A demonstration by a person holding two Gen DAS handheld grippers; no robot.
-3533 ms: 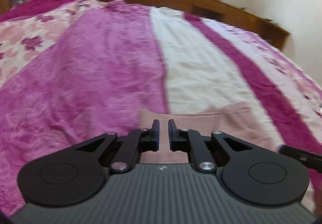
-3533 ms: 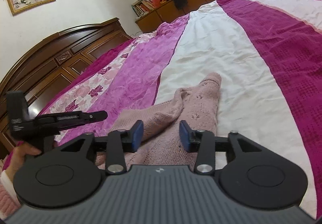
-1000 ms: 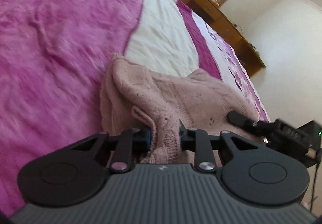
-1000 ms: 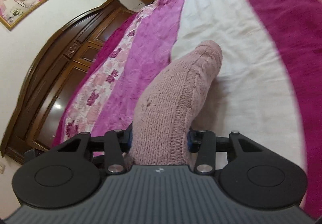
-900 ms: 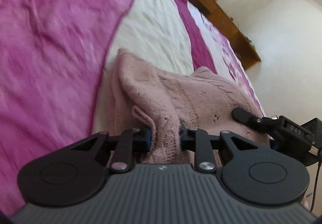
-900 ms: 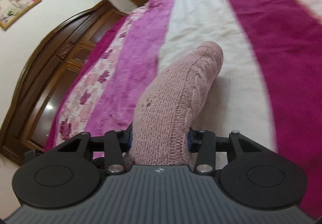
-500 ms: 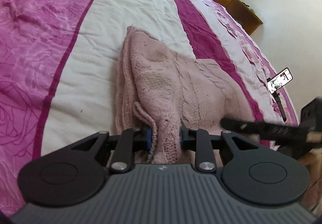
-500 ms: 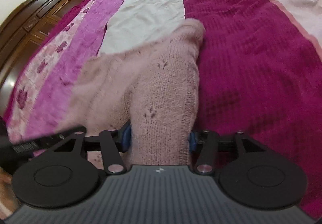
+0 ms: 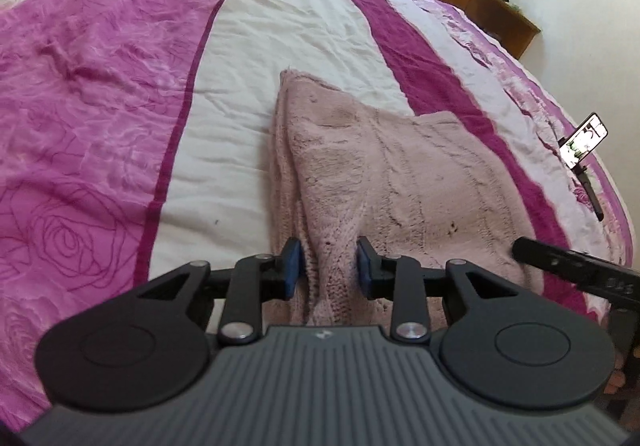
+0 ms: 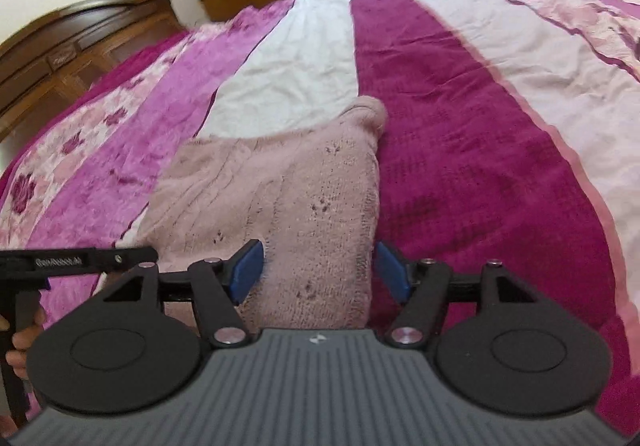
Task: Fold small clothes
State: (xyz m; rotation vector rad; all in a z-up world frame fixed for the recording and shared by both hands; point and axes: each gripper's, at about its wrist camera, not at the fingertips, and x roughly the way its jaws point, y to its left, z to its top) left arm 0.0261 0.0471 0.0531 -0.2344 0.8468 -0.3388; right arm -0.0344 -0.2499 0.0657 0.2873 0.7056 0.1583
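Nearest the left tongs [image 9: 328, 262], a bunched knit edge of the pink sweater [image 9: 400, 173] sits between pads that stand slightly apart, seemingly loose rather than pinching. The right tongs [image 10: 318, 268] are spread wide around a folded sleeve, not gripping. Beyond them the sweater lies across the bed [image 9: 280, 17] near its front edge, on the white and magenta stripes. It looks soft, light and floppy; hems and corners should give the surest hold. No containers are visible.

My left gripper [image 9: 328, 270] and right gripper [image 10: 320, 276] look alike: black linkage arms, silver pivot screws, blue finger pads [image 10: 249, 270], ribbed grey housing at six o'clock.
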